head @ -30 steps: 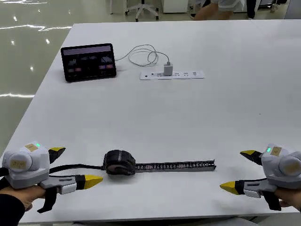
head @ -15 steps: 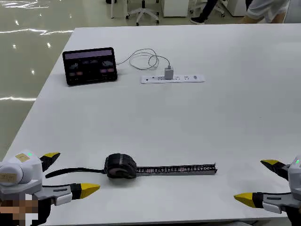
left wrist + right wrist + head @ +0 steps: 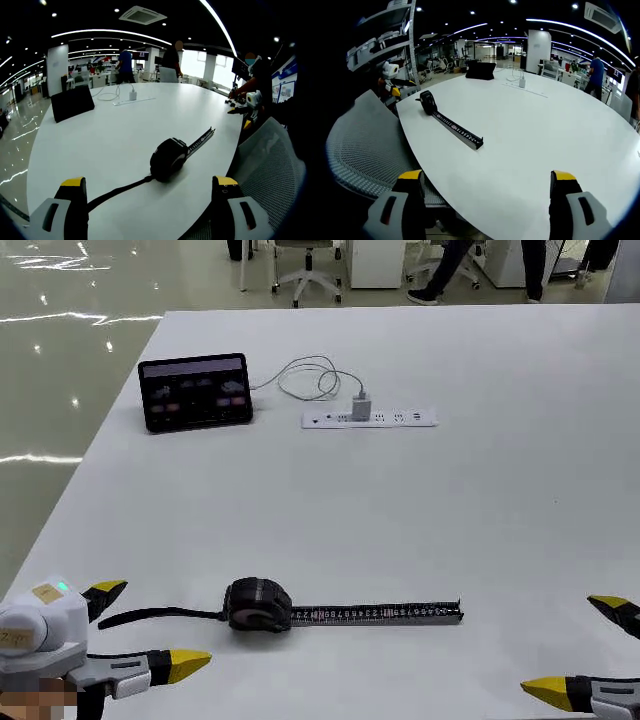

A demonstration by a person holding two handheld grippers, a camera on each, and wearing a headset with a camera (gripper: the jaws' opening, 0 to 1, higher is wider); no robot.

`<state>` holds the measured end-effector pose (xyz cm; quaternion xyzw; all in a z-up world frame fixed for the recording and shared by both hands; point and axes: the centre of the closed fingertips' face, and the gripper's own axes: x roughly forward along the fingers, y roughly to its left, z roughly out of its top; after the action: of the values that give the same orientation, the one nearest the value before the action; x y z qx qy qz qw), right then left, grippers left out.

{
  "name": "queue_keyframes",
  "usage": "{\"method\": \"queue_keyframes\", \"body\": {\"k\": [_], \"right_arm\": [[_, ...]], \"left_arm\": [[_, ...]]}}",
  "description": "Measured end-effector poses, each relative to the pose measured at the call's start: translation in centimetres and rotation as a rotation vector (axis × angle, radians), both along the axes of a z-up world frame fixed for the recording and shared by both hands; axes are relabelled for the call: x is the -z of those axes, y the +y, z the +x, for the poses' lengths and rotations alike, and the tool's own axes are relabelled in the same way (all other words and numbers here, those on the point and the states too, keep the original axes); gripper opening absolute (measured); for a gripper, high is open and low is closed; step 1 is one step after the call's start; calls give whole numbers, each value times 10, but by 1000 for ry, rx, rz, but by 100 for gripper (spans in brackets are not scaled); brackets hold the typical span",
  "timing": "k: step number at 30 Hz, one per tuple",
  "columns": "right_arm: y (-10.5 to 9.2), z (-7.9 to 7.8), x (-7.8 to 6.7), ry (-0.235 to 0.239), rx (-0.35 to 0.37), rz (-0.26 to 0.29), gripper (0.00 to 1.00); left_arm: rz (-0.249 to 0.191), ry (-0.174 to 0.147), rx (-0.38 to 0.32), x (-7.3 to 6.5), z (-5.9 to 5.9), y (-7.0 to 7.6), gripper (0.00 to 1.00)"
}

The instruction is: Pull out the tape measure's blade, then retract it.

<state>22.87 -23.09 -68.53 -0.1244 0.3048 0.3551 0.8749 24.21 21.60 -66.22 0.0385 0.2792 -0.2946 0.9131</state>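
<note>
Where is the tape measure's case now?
In the head view, the case lies near the front edge of the table, left of centre, just right of the left gripper.

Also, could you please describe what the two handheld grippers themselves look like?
The left tongs have a rounded white body with a small yellowish sticker and a green light. Their jaws run pale grey, then black, to pointed yellow tips. The right tongs show the same pointed yellow tips, with black and pale grey behind them.

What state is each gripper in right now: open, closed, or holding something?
Left gripper: open, holding nothing; the tape measure lies on the table ahead of it.
Right gripper: open, holding nothing.
</note>
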Motion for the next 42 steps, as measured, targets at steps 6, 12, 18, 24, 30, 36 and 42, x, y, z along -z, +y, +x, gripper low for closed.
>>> {"method": "queue_keyframes", "body": {"k": [6,12,18,24,30,36,42], "right_arm": [[-5,-5,3,15,3,-11,100],[-12,-3,-1,4,16,-23,100],[-15,-1,-2,3,19,-30,100],[-13,-1,-1,3,11,-29,99],[-9,-3,2,8,0,-34,99],[-6,-3,0,3,-13,-38,99],[-2,0,-2,4,-29,-44,99]], "left_arm": [[8,16,-10,2,-1,4,100],[4,20,-11,3,-2,4,100],[17,23,2,5,-3,3,100],[6,23,-9,3,-3,3,100],[2,27,-19,5,-3,3,100],[1,32,-21,5,-3,1,100],[29,89,-14,11,-1,-5,100]]}}
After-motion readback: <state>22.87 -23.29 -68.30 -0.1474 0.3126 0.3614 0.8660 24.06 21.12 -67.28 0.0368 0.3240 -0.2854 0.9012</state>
